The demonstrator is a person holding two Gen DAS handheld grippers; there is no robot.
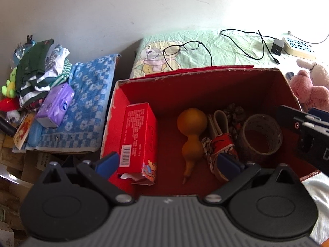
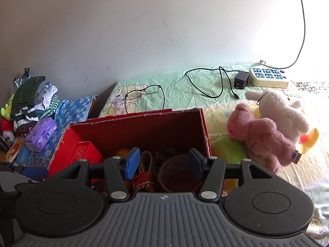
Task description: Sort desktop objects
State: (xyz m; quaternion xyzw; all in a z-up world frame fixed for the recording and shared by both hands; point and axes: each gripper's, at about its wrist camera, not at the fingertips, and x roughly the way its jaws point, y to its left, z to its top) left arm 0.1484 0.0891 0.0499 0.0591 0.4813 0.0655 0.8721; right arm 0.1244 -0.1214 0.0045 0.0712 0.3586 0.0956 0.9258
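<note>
A red cardboard box [image 1: 197, 74] [image 2: 144, 123] stands open on the bed. It holds a red carton [image 1: 139, 135], an orange gourd [image 1: 191, 135], a roll of tape [image 1: 260, 133] [image 2: 181, 173] and a red patterned pouch [image 1: 220, 144]. My left gripper [image 1: 167, 163] is open and empty above the box's near side. My right gripper [image 2: 164, 162] is open and empty above the tape roll; it also shows at the right edge of the left wrist view [image 1: 308, 129]. Black glasses [image 1: 183, 49] [image 2: 141, 92] lie on the green sheet behind the box.
A black charger with cable [image 2: 240, 82] and a power strip [image 2: 269, 77] lie at the back. Pink [image 2: 259, 138] and white [image 2: 281, 111] plush toys lie right of the box. On the left are a blue towel [image 1: 88, 105], a purple tissue pack [image 1: 55, 105] and piled clothes [image 1: 39, 70].
</note>
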